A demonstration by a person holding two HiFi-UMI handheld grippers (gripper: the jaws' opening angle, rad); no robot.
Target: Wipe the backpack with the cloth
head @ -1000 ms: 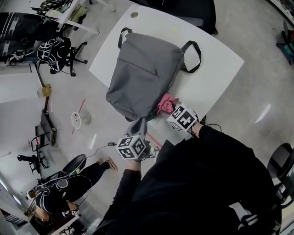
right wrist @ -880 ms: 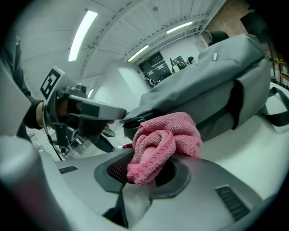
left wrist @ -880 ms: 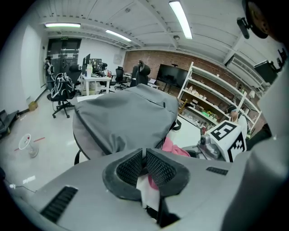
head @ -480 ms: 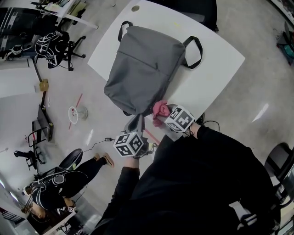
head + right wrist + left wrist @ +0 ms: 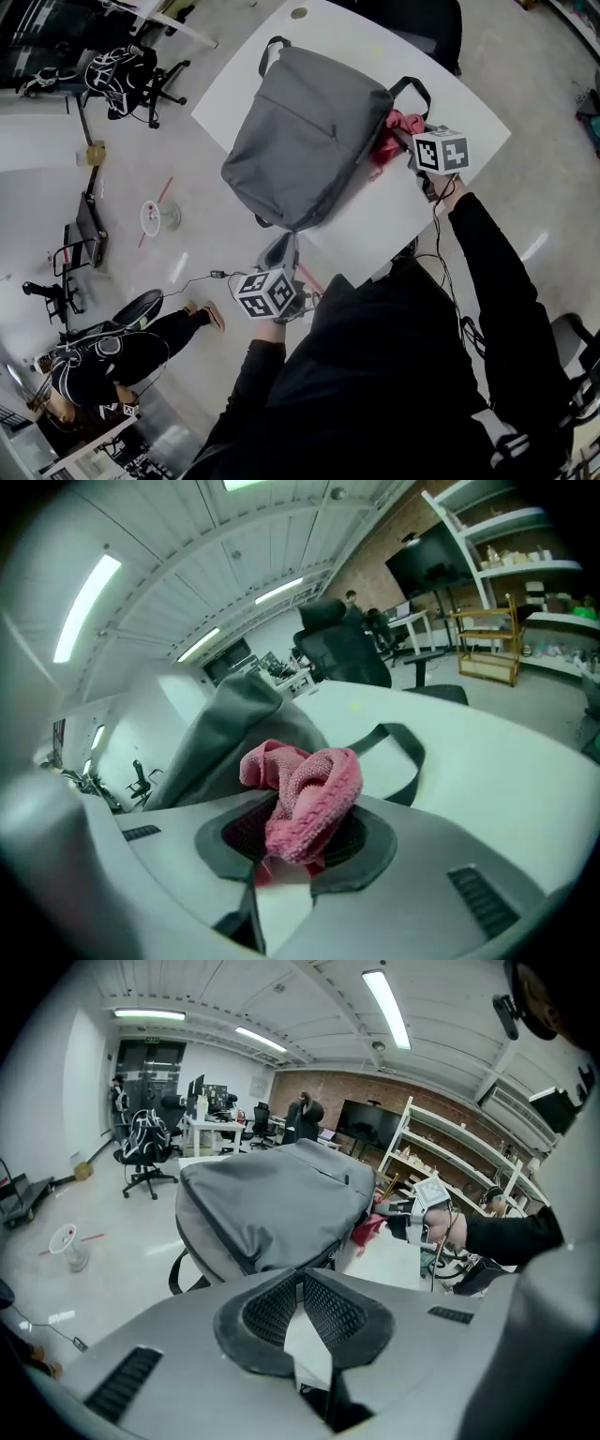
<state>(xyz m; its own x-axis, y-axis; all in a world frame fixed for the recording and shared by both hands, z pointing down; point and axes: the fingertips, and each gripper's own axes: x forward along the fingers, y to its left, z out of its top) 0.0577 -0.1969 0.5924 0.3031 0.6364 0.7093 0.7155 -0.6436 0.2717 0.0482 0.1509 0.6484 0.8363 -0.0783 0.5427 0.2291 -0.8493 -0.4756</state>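
Two grippers: right gripper (image 5: 410, 145) clamps the pink cloth (image 5: 390, 134) at the backpack's (image 5: 300, 131) three o'clock, left gripper (image 5: 302, 1288) shut at its six o'clock.

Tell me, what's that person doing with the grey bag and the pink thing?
A person is cleaning a grey backpack that lies on a white table. They hold a gripper tool in each hand. The right gripper pinches a bunched-up pink cloth and has it against the backpack's side, next to a black strap. The left gripper is shut with nothing in it, at the backpack's near end.
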